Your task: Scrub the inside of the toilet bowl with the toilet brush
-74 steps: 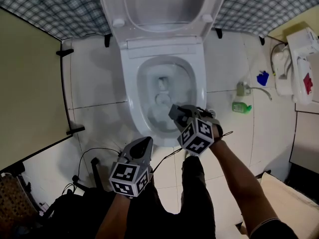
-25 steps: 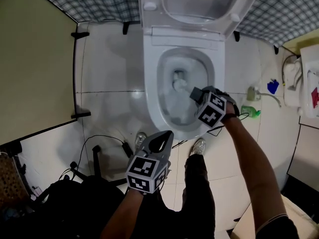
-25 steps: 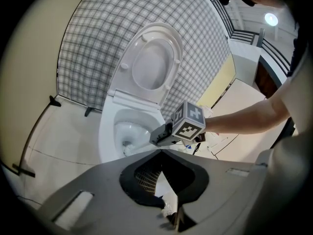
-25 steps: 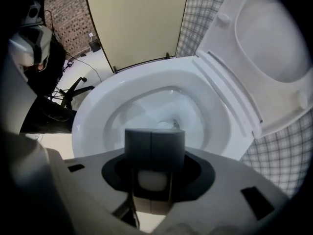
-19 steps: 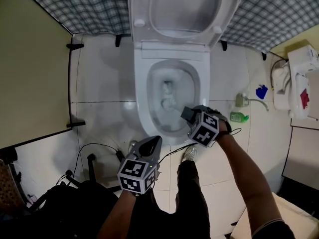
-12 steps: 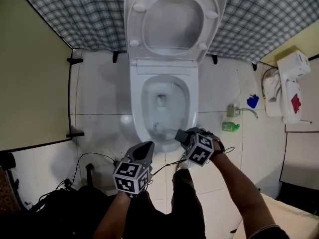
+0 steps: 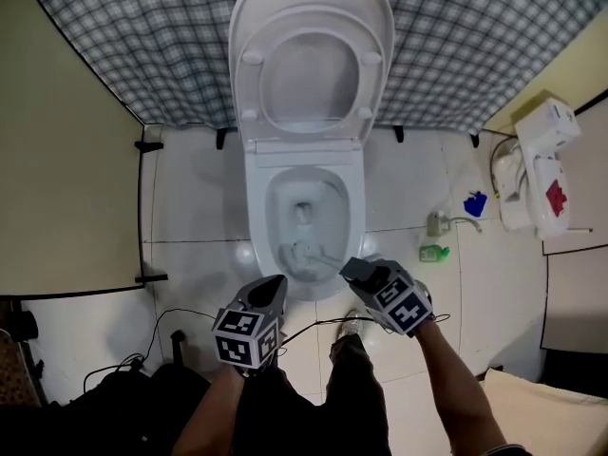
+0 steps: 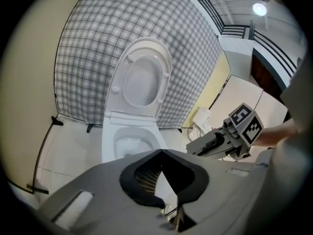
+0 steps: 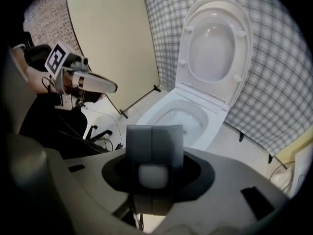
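Observation:
The white toilet (image 7: 255, 218) stands with lid and seat raised against the checked wall. The toilet brush head (image 7: 302, 252) rests inside the bowl near its front, and the handle (image 7: 328, 260) slants back to my right gripper (image 7: 350, 272). In the right gripper view, the grey pads (image 9: 154, 143) are shut on the white rounded handle end (image 9: 152, 174), with the bowl rim (image 9: 157, 112) beyond. My left gripper (image 7: 273, 286) hovers over the floor in front of the bowl's left side, jaws together and empty. The left gripper view shows the bowl rim (image 8: 108, 137) and the right gripper (image 8: 195, 148).
A green bottle (image 7: 433, 253) and a blue item (image 7: 474, 203) sit on the tiled floor right of the toilet, near a white fixture (image 7: 537, 169). A beige partition (image 7: 66, 188) stands at the left. Cables (image 7: 180, 313) lie on the floor beside my feet (image 7: 350, 327).
The right gripper has drawn the brush from the bowl's middle toward its front edge. The head view has pulled back. The left gripper has stayed in front of the toilet.

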The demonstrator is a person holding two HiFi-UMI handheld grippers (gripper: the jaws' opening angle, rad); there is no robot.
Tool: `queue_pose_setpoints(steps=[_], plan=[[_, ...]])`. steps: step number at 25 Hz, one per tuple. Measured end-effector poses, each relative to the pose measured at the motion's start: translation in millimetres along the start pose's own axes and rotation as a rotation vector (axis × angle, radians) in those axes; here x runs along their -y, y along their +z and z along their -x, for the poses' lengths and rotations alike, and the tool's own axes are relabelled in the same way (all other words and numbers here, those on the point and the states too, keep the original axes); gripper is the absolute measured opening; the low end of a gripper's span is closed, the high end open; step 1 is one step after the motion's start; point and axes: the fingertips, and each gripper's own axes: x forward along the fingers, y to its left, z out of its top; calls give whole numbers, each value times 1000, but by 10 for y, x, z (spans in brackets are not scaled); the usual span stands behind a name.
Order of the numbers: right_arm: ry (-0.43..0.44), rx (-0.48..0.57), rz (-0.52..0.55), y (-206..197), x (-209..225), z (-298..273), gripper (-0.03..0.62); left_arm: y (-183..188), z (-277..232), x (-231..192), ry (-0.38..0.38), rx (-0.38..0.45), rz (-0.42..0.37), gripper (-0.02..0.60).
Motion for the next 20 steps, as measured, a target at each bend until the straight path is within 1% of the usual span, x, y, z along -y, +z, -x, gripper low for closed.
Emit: queue_pose_setpoints(steps=[6, 8, 10, 12, 15, 18, 20], plan=[[-6, 274, -240, 65, 239, 702, 179, 128, -132, 254, -36, -3, -50, 9], [-9, 359, -301, 26, 325, 965, 179, 154, -215, 387, -55, -6, -69, 9], [-31, 421, -351, -86, 431, 1220, 178, 160, -318, 549, -80, -16, -89, 9], [-77, 459, -385, -243, 551, 1453, 178, 140, -439, 727, -106, -30, -107, 9], [-150, 487, -436, -563, 730, 1721, 178, 62, -632, 1003, -148, -54, -133, 9], [-213, 475, -491, -956, 894, 1871, 178, -41, -835, 1283, -189, -77, -158, 9], [-252, 437, -513, -1236, 973, 1878, 178, -136, -963, 1447, -213, -96, -173, 9]])
